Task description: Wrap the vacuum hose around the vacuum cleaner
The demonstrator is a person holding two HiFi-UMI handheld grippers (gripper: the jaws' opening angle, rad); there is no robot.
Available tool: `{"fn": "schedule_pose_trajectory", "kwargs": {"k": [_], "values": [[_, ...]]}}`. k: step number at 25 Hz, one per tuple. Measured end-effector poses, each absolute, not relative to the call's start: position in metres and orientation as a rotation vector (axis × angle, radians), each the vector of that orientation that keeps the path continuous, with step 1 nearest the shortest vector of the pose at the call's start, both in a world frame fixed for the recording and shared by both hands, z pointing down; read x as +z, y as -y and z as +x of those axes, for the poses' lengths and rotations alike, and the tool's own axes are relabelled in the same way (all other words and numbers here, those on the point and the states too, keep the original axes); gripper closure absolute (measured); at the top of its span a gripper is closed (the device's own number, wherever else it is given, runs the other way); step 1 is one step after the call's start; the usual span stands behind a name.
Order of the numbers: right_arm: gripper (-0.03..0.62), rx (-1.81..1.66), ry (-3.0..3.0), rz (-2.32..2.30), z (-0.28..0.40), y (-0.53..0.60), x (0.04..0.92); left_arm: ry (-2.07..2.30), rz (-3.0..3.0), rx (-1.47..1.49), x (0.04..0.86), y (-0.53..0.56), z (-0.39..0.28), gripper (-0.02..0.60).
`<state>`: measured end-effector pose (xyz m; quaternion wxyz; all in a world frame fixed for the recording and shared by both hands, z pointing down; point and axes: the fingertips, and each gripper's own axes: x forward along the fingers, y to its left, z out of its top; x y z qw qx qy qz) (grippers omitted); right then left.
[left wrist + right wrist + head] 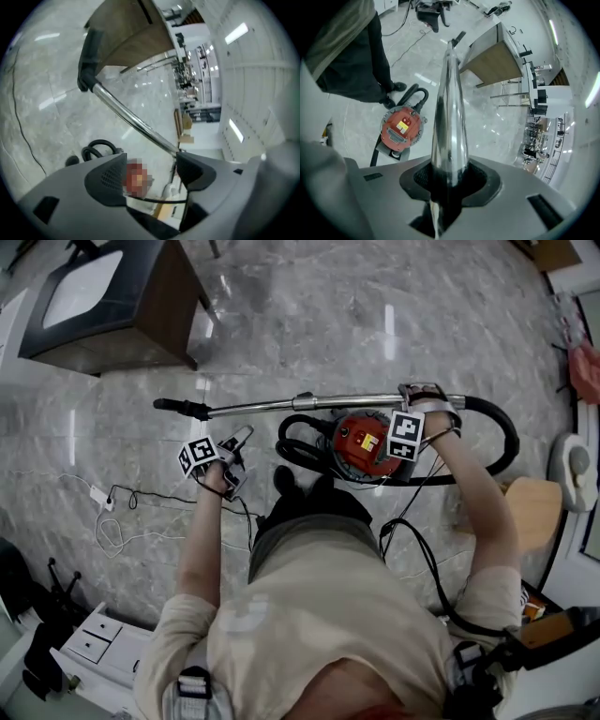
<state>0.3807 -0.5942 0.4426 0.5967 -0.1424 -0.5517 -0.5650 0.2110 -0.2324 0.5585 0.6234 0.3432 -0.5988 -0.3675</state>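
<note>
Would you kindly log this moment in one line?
left gripper: open, empty | right gripper: shut on shiny metal vacuum tube | round red vacuum cleaner: on floor

No legible text, brand or number in any view.
The red vacuum cleaner carries a yellow label and a grey plate on its top, and the print on both is too small to read. One marker cube and the other marker cube show black-and-white square code patterns, without letters or digits.
</note>
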Motion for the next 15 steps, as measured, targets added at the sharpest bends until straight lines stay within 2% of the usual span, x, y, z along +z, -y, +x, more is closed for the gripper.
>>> {"fn": "schedule_pose_trajectory", "kwargs": {"k": [6,11,15], "values": [[0.477,-1.286,1.147,-0.273,0.383,0.611,0.455,1.516,1.167,-0.128,0.531,0.248,0.268,0.264],[0.477,-1.321,1.094,-0.283,0.393,0.635,0.451,1.678,1.449,0.463,0.5,0.326,0.279,0.264],[0.477,-1.386,1.094,-0.336,0.399,0.632,0.454,1.602,1.638,0.904,0.491,0.391,0.301,0.264]]}}
